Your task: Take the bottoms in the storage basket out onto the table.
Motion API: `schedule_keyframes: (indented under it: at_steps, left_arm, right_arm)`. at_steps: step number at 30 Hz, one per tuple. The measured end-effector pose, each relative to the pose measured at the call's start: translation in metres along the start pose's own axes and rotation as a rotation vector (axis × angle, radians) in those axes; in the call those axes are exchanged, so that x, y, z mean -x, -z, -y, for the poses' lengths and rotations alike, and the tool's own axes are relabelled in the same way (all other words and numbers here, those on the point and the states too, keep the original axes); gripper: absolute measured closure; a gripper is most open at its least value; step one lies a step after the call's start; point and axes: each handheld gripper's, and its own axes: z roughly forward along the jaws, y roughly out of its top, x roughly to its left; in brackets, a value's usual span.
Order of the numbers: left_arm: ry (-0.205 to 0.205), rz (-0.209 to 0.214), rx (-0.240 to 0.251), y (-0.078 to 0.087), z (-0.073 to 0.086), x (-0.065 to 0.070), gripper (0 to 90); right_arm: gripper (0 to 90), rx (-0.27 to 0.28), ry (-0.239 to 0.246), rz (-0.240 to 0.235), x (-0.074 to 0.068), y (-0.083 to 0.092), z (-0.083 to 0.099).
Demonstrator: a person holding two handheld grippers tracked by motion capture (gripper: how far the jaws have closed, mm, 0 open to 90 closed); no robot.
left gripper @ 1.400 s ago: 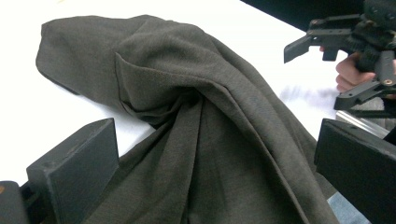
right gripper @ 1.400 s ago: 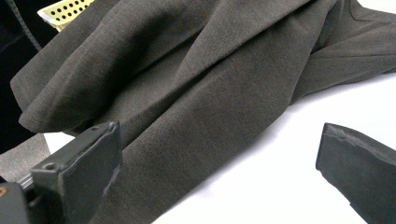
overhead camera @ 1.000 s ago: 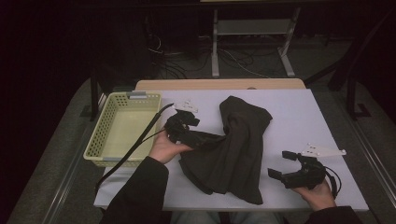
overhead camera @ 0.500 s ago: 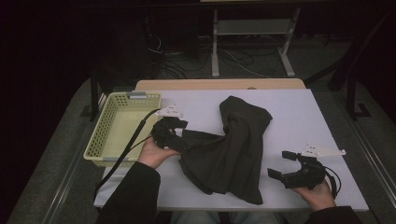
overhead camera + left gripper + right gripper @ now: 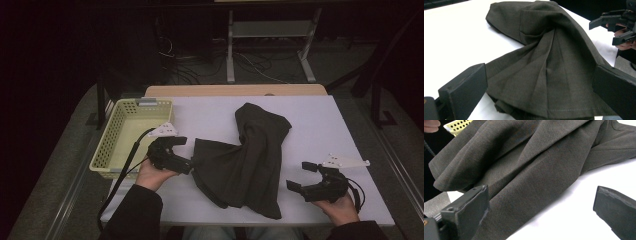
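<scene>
A dark grey cloth (image 5: 245, 160) lies crumpled across the middle of the white table (image 5: 320, 125). My left gripper (image 5: 185, 154) sits at the cloth's left edge, open, its jaws pointing right. In the left gripper view the cloth (image 5: 549, 62) spreads between the wide-apart jaws of the left gripper (image 5: 539, 75), and I cannot tell whether they touch it. My right gripper (image 5: 299, 175) rests open near the table's front right, just right of the cloth. In the right gripper view the cloth (image 5: 531, 162) lies ahead of and partly between the jaws of the right gripper (image 5: 541, 195).
A yellow perforated basket (image 5: 107, 150) stands at the table's left edge, close behind my left hand, with a corner of the basket (image 5: 461, 125) in the right gripper view. A black cable (image 5: 120, 180) trails from the left gripper over the front edge. The far right gripper (image 5: 616, 27) appears in the left gripper view.
My left gripper has moved left and toward me, from on top of the cloth to its left edge. The cloth's left part now lies flatter. The right gripper has stayed put.
</scene>
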Motion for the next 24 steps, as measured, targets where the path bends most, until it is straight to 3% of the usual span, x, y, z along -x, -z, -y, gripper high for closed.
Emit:
schedule_keyframes:
  at_steps: [4, 15, 24]
  left_arm:
    - [0.009, -0.021, -0.004, 0.002, 0.009, 0.000, 0.0]
    - [0.061, -0.051, 0.059, 0.008, 0.036, 0.001, 0.0]
    - [0.058, -0.052, 0.025, -0.002, 0.060, 0.011, 0.0]
  right_arm:
    - [0.0, 0.000, 0.001, 0.001, 0.000, 0.000, 0.000]
    - [0.0, 0.002, 0.002, 0.001, 0.000, 0.000, 0.000]
    - [0.0, -0.004, 0.000, 0.002, 0.000, -0.001, 0.000]
